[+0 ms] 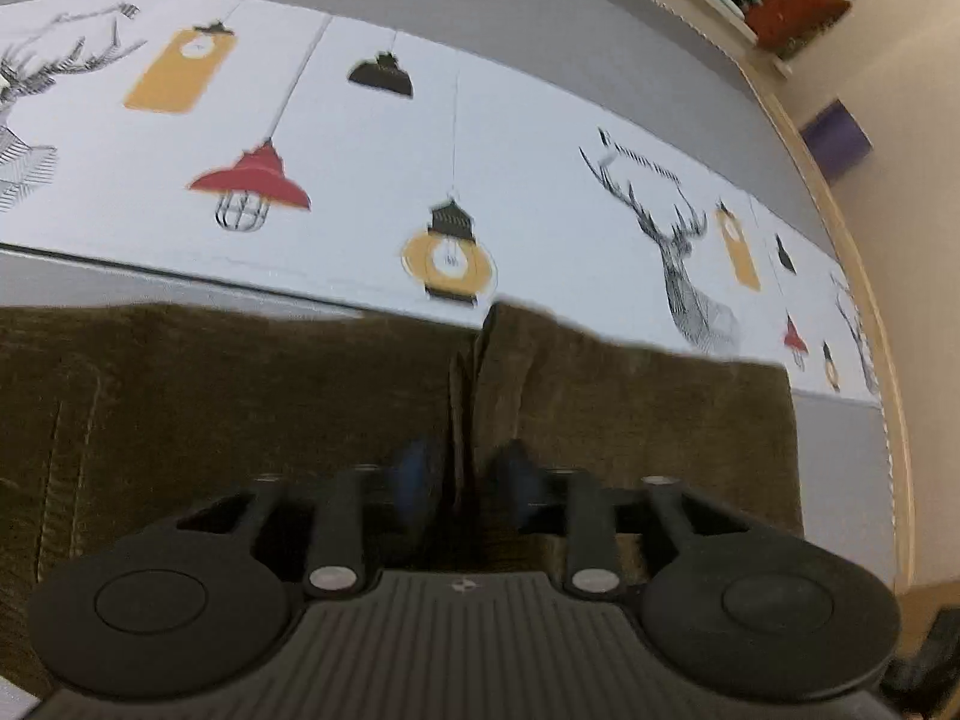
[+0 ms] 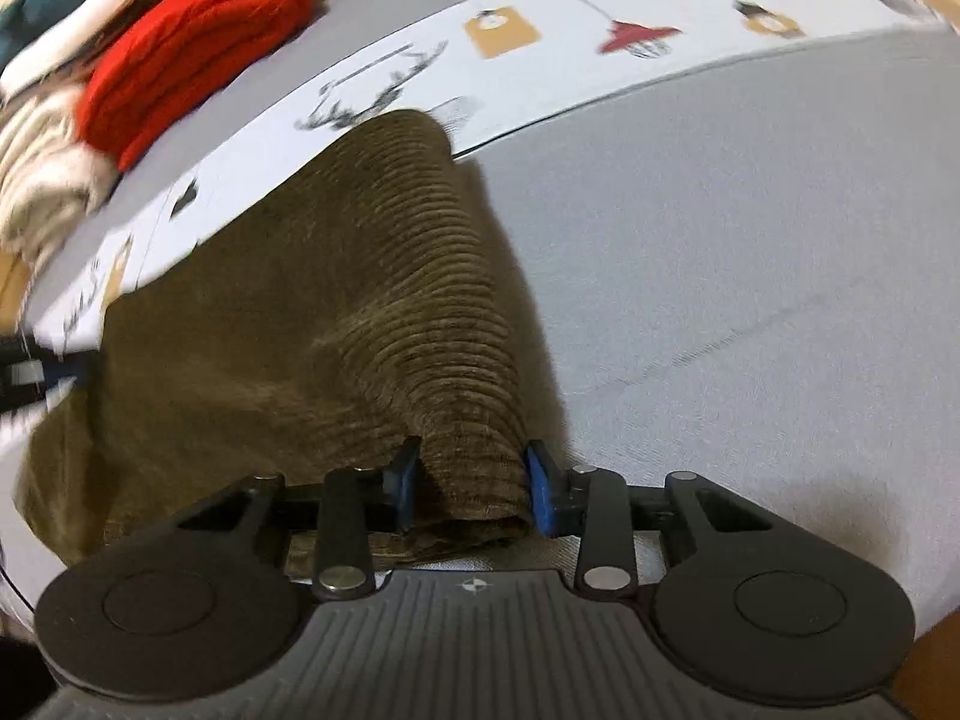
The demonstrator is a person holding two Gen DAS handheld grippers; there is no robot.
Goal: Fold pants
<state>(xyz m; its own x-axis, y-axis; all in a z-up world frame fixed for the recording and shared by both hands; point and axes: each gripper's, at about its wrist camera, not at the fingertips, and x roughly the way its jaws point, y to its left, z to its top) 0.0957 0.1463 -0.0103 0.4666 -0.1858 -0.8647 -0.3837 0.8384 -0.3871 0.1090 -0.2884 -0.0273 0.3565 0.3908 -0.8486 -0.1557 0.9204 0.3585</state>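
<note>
The olive-brown corduroy pants [image 1: 252, 396] lie spread across the grey table, and they also show in the right wrist view [image 2: 336, 312]. My left gripper [image 1: 462, 480] is shut on a pinched fold of the pants; its blue pads [image 1: 414, 480] press the cloth from both sides. My right gripper [image 2: 471, 489] is shut on a thick rolled edge of the pants, held raised above the table, with the blue pads [image 2: 540, 492] on either side of the bunch.
A white cloth [image 1: 480, 138] printed with lamps and deer heads runs along the table behind the pants. A red knit garment [image 2: 198, 42] and other folded clothes are piled at the far left. The table's wooden edge [image 1: 852, 276] curves on the right.
</note>
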